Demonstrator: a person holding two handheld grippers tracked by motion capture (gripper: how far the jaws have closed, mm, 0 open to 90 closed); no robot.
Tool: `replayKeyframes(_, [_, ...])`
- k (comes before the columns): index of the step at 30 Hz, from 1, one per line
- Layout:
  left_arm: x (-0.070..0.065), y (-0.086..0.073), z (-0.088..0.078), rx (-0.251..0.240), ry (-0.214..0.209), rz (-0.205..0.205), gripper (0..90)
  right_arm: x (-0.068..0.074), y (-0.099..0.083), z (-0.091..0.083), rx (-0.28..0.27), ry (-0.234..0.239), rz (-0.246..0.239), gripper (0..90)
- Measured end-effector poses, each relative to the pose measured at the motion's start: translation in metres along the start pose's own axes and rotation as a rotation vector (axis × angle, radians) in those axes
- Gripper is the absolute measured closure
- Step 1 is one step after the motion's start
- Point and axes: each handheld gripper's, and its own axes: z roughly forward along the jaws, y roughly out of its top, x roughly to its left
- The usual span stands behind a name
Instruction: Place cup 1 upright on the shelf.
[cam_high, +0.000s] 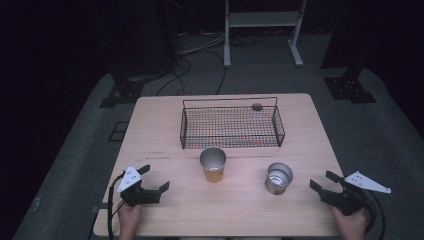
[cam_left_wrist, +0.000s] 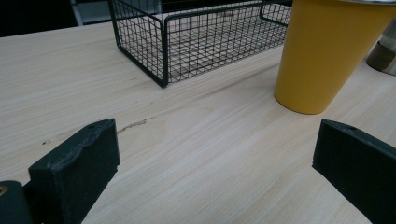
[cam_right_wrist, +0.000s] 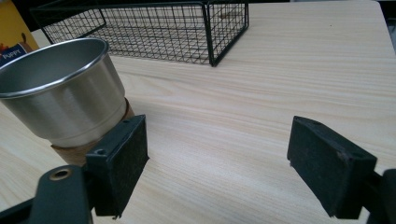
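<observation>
Looking down from the high view, the left gripper (cam_high: 159, 179) sits near the front-left corner of the table (cam_high: 300, 120) with its jaws spread apart and nothing in them, and the right gripper (cam_high: 322, 181) mirrors it at the front-right edge, jaws also apart and empty. A yellow cup (cam_high: 213, 164) stands ahead and to the right of the left gripper, a steel cup (cam_high: 278, 178) just to the left of the right gripper, and a wire basket (cam_high: 231, 125) sits further back behind both cups. Switching to the left gripper view, the two black jaws stand wide over bare wood, the yellow cup (cam_left_wrist: 327, 51) is ahead on the right, well clear of them, and the basket (cam_left_wrist: 187, 42) is ahead toward the left. Over in the right gripper view, the jaws are wide too with only tabletop between them; the steel cup (cam_right_wrist: 60, 93) is right beside the left jaw, outside the gap, can't tell if it's actually touching, and the basket (cam_right_wrist: 154, 28) lies beyond it.
</observation>
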Motion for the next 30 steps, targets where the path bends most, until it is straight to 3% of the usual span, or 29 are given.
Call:
replayKeyframes(19, [-0.002, 0.000, -0.001, -0.003, -0.008, 0.016, 0.0, 0.023, 0.005, -0.011, 0.019, 0.049, -0.080, 15.0])
replayKeyframes(30, [-0.003, 0.000, 0.000, 0.002, -0.008, 0.023, 0.0, 0.037, 0.004, -0.018, 0.083, 0.081, -0.132, 13.4])
